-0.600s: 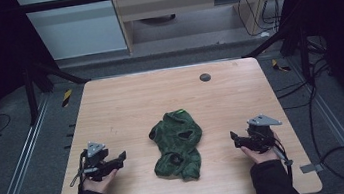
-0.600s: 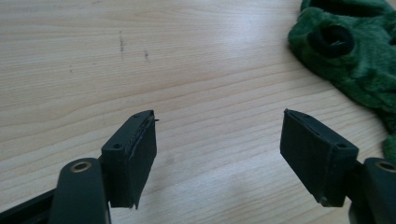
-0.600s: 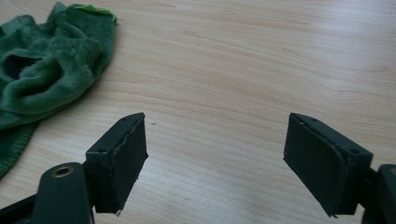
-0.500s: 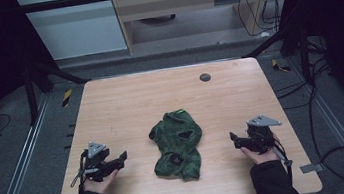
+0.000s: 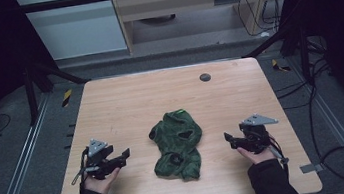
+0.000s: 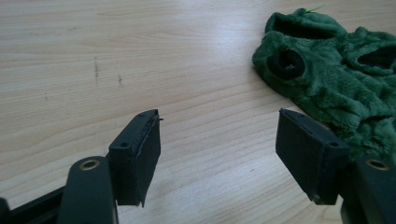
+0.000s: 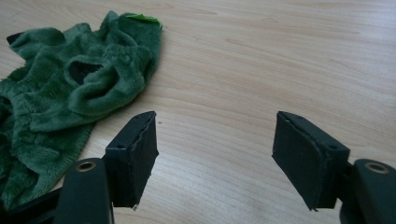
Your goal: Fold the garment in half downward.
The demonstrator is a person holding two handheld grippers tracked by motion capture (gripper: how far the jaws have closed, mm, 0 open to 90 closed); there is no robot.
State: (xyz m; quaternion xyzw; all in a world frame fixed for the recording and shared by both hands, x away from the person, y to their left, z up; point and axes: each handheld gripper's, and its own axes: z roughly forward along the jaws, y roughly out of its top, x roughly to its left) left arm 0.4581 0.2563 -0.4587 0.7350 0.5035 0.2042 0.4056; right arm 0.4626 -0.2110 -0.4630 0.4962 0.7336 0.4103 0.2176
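Observation:
A crumpled green fleece garment [image 5: 177, 144] lies in a heap at the middle of the wooden table [image 5: 170, 97]. In the high view my left gripper [image 5: 123, 156] rests low on the table to the garment's left, jaws open and empty. On the opposite side sits my right gripper [image 5: 229, 139], also open and holding nothing. The left gripper view has the garment [image 6: 336, 70] at upper right, just beyond the left gripper [image 6: 217, 154]. Seen from the right gripper [image 7: 215, 156], the garment [image 7: 70, 88] spreads over the upper left, with a small bright green tag at its top.
A small dark round disc [image 5: 204, 77] lies near the table's far edge. Metal rails run along the floor on both sides of the table, and cables trail on the floor at the right. Bare wood surrounds the garment.
Both grippers have stayed nearly still. The garment has not moved.

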